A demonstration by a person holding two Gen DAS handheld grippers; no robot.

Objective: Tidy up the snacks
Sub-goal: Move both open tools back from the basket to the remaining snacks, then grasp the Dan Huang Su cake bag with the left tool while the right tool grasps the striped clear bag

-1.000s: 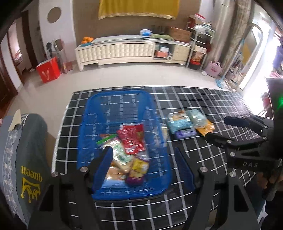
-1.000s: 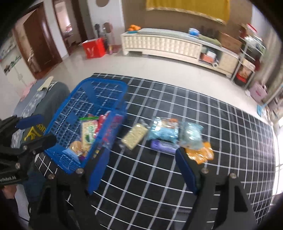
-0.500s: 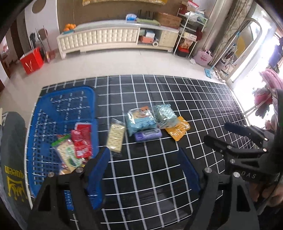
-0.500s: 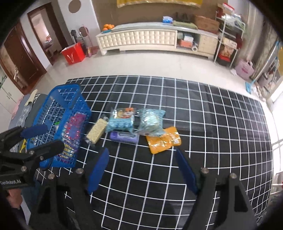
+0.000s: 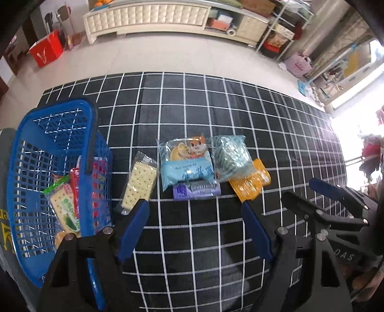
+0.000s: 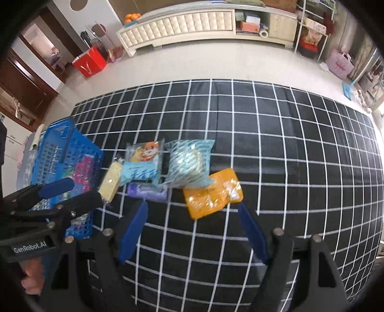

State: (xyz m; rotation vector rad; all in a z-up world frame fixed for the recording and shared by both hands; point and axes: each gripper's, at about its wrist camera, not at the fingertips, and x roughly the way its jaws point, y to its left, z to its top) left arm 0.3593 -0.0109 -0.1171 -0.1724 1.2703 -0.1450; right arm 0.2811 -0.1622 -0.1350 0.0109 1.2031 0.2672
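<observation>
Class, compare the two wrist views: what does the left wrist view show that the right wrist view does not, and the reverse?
Only the left wrist view shows the green-labelled cracker pack lying inside the blue basket.

Only the right wrist view shows the oranges on the white cabinet.

Both show the loose cracker pack, the orange packet and both open tongs, left and right.

The table wears a soft, matt black cloth (image 5: pixel 192 108) with white lines. At its left end sits a blue basket (image 5: pixel 60 124) of hard plastic full of little holes, and beside the basket lie snack packs (image 5: pixel 187 165) in shiny, crinkly plastic wrap. The floor (image 6: pixel 216 64) beyond the cloth looks smooth and pale.
</observation>
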